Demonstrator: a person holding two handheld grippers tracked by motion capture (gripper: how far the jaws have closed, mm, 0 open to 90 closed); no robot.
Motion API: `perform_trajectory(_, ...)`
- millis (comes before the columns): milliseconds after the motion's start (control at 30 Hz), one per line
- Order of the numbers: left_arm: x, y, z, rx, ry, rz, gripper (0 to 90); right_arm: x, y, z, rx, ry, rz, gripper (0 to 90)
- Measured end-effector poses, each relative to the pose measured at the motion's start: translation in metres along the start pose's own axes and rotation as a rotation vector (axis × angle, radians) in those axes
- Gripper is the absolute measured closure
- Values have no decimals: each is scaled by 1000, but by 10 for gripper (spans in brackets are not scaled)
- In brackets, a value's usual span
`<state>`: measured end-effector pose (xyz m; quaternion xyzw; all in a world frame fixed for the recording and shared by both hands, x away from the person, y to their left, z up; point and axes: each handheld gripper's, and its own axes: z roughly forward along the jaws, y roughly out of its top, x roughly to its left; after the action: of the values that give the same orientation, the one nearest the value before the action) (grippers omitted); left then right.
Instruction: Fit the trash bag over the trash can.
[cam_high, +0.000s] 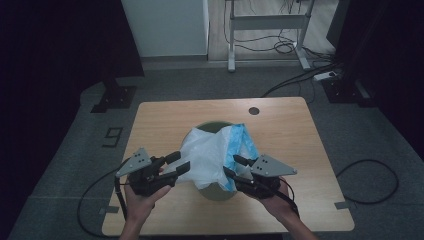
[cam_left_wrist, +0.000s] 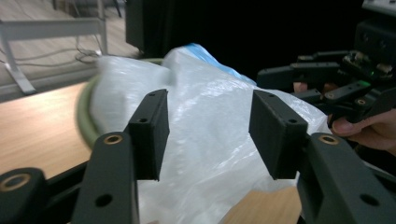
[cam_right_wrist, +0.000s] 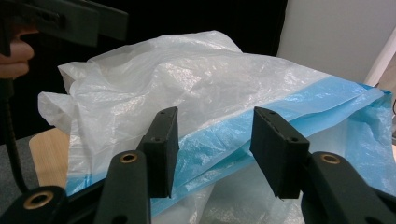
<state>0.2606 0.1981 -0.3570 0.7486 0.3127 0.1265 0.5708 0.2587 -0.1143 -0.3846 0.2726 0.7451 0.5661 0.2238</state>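
Both grippers (cam_high: 176, 163) (cam_high: 232, 166) hanging released beside bag (cam_high: 207, 152); I'm risking thin plastic slipping or tipping bin (cam_high: 216, 191).

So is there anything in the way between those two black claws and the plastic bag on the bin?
Nothing visible. The left gripper and right gripper stand open on either side of the plastic bag, which drapes over the green bin, with only air before their jaws.

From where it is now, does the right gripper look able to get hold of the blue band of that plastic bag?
Probably yes. The right gripper has its jaws open and aimed straight at the blue band of the plastic bag, with nothing between them. The left gripper stays on the bag's other side.
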Motion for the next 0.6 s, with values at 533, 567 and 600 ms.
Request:
perform_trajectory(533,5,-22,20,76,59,-57,339,13,-3,-3,-7,31,-28,515)
perform_trajectory(567,5,-23,19,72,63,-58,352,14,-2,-4,-8,34,-30,515)
perform_trajectory(600,5,-23,19,69,68,-56,371,15,-2,-3,-8,36,-33,515)
